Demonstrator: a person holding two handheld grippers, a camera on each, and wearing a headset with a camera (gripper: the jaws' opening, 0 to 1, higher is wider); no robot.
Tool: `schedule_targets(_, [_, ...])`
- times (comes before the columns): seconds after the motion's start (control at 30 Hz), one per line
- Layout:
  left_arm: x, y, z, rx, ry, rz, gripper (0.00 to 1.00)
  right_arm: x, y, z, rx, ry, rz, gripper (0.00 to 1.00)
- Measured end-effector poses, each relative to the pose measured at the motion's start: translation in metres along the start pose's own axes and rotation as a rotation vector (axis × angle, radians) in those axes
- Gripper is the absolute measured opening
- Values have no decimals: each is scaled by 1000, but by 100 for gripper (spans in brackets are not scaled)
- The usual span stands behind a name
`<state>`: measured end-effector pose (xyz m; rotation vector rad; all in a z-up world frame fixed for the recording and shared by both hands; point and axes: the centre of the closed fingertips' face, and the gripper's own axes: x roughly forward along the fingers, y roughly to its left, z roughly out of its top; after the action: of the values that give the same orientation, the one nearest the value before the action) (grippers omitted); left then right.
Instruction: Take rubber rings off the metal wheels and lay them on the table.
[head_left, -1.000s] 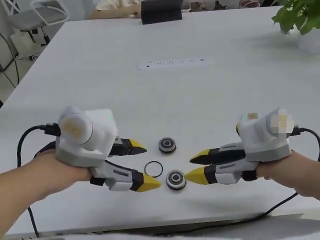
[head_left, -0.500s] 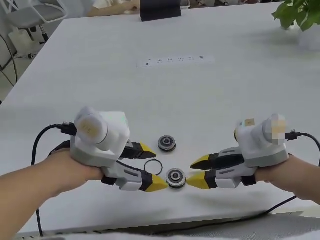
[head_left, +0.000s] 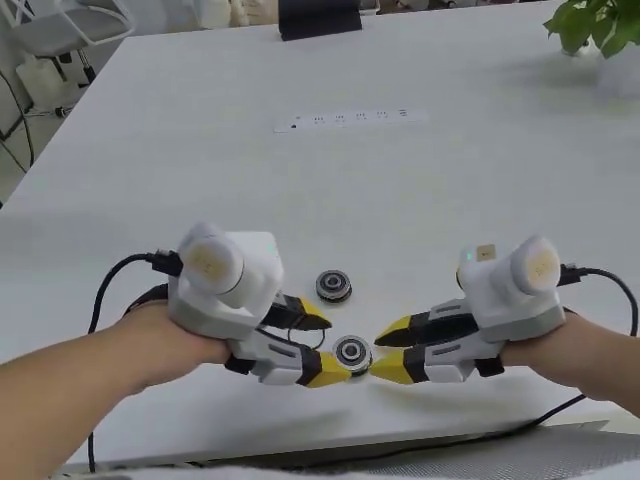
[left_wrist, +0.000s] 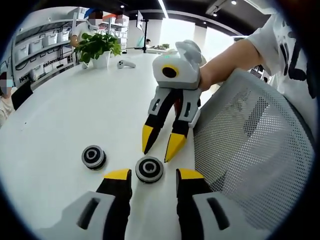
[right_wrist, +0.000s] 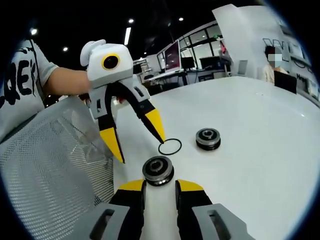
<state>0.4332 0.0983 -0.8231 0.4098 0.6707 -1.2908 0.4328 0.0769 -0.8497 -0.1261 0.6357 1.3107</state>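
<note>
across a white table (head_left: 200, 150), a person's two grippers have closed in from opposite sides over the past second. the left gripper (right_wrist: 141, 149) and right gripper (left_wrist: 156, 154) stood off from the near wheel (head_left: 352, 352) a moment ago; now their yellow tips nearly meet around it. that reads as the start of the next pull, with one tool likely to steady the wheel while the other picks at its rubber.

both tongs are released and empty. the left gapes wide, its lower tip at the wheel's rim. the right is parted more narrowly, its lower tip at the opposite rim. whether either tip actually touches the wheel cannot be told.

the near wheel lies flat close to the table's front edge, dark around its rim and apparently still ringed. the far wheel (head_left: 334, 286) lies flat just beyond it, with no jaw on it. one ring (right_wrist: 170, 146) already lies loose on the table, just beside the tip of the left gripper's farther jaw and near both wheels.
</note>
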Motion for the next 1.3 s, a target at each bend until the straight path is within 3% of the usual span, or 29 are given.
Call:
schedule_targets(0.6, [18, -2, -4, 4, 36, -16, 16, 1, -1, 0, -10, 0, -5, 20])
schedule_targets(0.9, [20, 3, -4, 25, 25, 17, 10, 3, -1, -1, -18, 8, -3, 20])
schedule_targets(1.03, [21, 2, -3, 107, 38, 42, 9, 4, -1, -2, -23, 10, -3, 20])
schedule_targets(1.3, [23, 3, -2, 86, 29, 60, 7, 7, 0, -3, -57, 23, 5, 19])
